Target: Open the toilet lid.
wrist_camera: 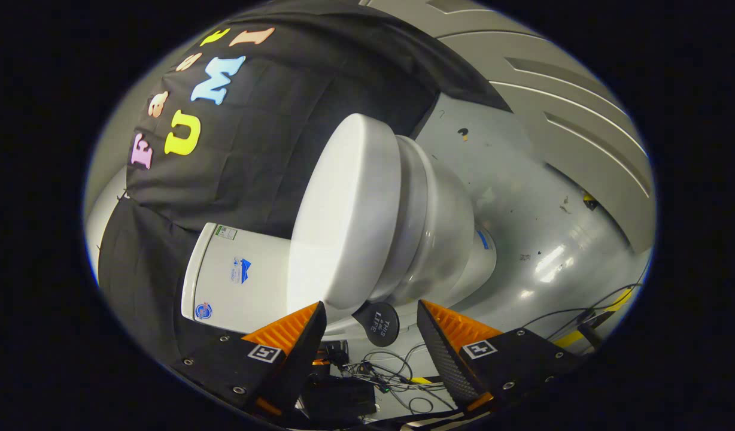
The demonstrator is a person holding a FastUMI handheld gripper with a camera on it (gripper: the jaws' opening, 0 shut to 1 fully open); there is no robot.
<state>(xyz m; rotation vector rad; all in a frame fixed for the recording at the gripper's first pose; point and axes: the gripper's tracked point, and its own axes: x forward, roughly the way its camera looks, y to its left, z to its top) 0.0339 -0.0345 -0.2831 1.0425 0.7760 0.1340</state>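
The view is rolled sideways, so the white toilet appears tipped over. Its lid (343,209) lies shut against the seat and bowl (439,221). The tank (236,275) stands behind the lid, against the black cloth wall. My gripper (370,304) is open, with a wide gap and nothing held. The lid's rim near the hinge end sits just ahead of one fingertip (315,314). The other fingertip (426,311) points at the bowl's base. I cannot tell whether either finger touches the toilet.
A small round black disc (379,323) shows between the fingers, below the bowl. Loose cables (397,374) and a black box (337,398) lie on the glossy grey floor (523,197). Yellow tape (583,335) and more wires run beside the far finger.
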